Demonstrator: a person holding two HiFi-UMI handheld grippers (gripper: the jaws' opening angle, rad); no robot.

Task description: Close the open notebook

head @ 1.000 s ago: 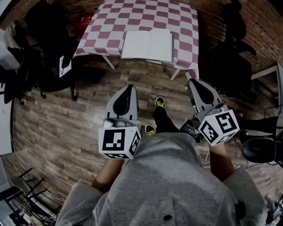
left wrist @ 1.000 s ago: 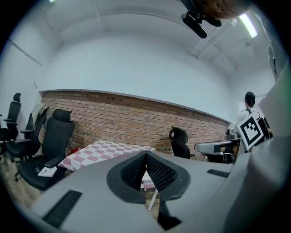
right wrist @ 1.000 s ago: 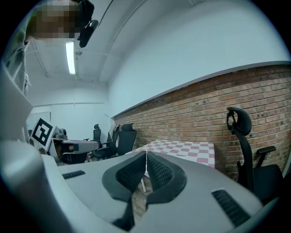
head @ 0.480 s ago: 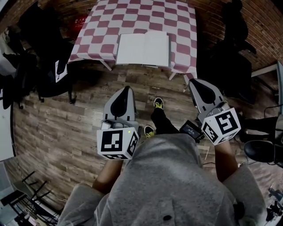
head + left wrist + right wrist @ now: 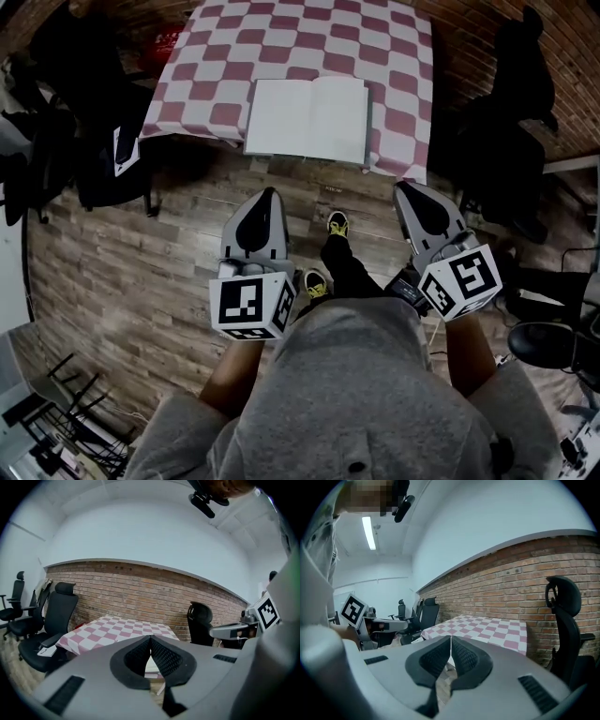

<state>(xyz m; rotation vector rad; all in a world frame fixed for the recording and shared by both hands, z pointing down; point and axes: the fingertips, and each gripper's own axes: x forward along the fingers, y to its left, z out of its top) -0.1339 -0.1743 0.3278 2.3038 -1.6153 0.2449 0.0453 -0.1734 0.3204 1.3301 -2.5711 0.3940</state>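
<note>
Notebook (image 5: 307,119) lies open and flat on the desk (image 5: 281,42), its blank white pages facing up, close to the desk's near edge and about midway along it. We see a pink-and-white checked cloth (image 5: 394,84) covering the desk and hanging over its sides. Between the desk and us is the wooden floor (image 5: 122,262). Over it we hold both tongs, pointing toward the desk and well short of the notebook. The left tongs (image 5: 268,191) have their jaws pressed together with nothing between them, and the right tongs (image 5: 404,186) are likewise closed and empty. Each carries a cube with square markers (image 5: 251,305) at its back end. Our shoes (image 5: 338,221) show on the floor between the two tongs. Black office chairs (image 5: 94,122) stand left of the desk and another black chair (image 5: 520,94) stands to its right. A brick wall (image 5: 140,590) runs behind the desk.
</note>
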